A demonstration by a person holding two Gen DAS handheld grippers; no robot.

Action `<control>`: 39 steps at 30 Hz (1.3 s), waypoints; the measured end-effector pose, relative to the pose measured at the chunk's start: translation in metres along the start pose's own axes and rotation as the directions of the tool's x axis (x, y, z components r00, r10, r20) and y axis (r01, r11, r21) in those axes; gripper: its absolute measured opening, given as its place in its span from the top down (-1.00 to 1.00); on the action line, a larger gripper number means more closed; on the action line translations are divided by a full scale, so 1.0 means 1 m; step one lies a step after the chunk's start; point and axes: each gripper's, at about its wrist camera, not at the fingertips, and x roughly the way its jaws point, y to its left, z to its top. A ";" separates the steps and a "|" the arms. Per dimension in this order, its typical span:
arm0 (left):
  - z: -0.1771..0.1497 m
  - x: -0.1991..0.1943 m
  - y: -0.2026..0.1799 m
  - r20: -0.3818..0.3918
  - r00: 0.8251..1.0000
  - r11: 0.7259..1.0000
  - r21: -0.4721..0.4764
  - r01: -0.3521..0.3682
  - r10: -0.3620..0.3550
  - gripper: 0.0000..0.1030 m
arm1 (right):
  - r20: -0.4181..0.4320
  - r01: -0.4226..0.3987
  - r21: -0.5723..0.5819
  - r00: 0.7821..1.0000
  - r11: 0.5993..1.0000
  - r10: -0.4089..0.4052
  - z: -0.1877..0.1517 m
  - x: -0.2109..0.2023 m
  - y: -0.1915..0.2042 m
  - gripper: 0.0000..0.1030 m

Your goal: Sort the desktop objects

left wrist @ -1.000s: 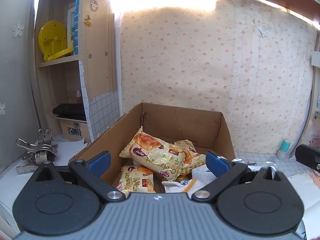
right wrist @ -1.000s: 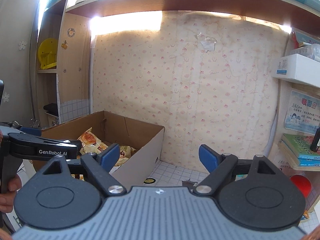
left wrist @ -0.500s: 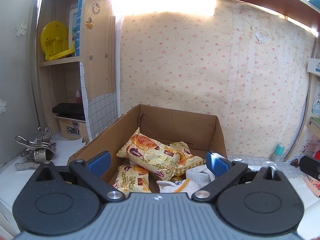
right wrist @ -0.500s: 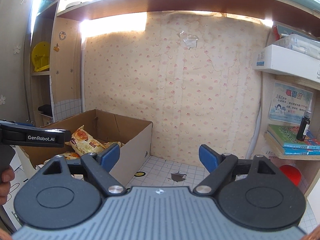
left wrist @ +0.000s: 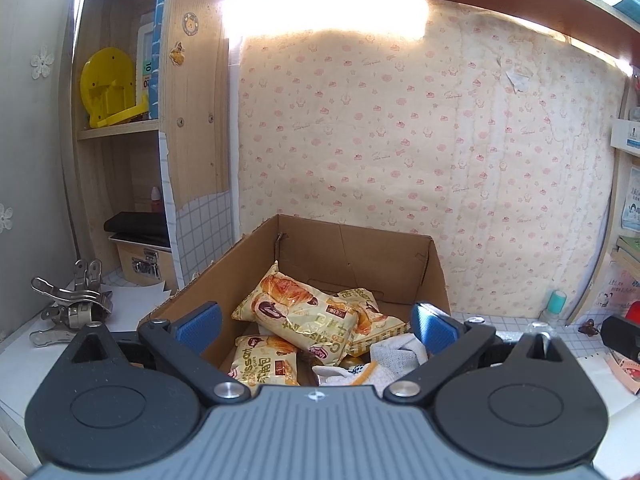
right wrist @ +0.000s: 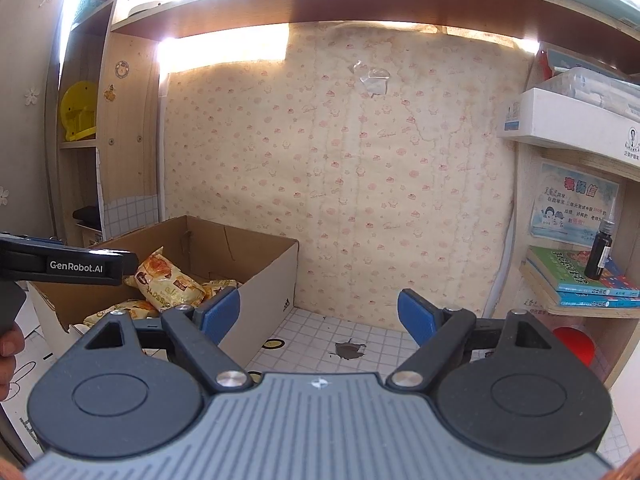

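Both grippers are hanging empty with jaws spread wide: the left gripper (left wrist: 316, 322) is hovering over the near rim of the cardboard box (left wrist: 352, 246), which is already holding the croissant packets (left wrist: 304, 316) and a white cloth (left wrist: 394, 354), while the right gripper (right wrist: 318, 314) is pointing at bare tiled desk (right wrist: 320, 330) beside the box's right wall. This is looking like a between-picks pause, so the next move is probably calling for choosing a loose item, maybe the metal clips (left wrist: 70, 306) left of the box. Room is opening up to the right; the box walls and side shelves are crowding the left.
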 end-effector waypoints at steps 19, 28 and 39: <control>0.000 0.002 0.000 -0.005 1.000 1.000 0.005 0.000 0.000 -1.00 | -0.007 0.006 0.000 1.000 1.000 -0.006 0.000 -0.001 -0.002 -0.63; 0.000 0.002 -0.002 -0.006 1.000 1.000 0.008 0.003 -0.003 -1.00 | -0.010 0.006 0.002 1.000 1.000 -0.006 -0.001 -0.001 -0.004 -0.63; 0.000 0.001 -0.003 -0.005 1.000 1.000 0.010 0.001 -0.001 -1.00 | -0.016 0.009 0.005 1.000 1.000 -0.009 -0.002 0.000 -0.004 -0.63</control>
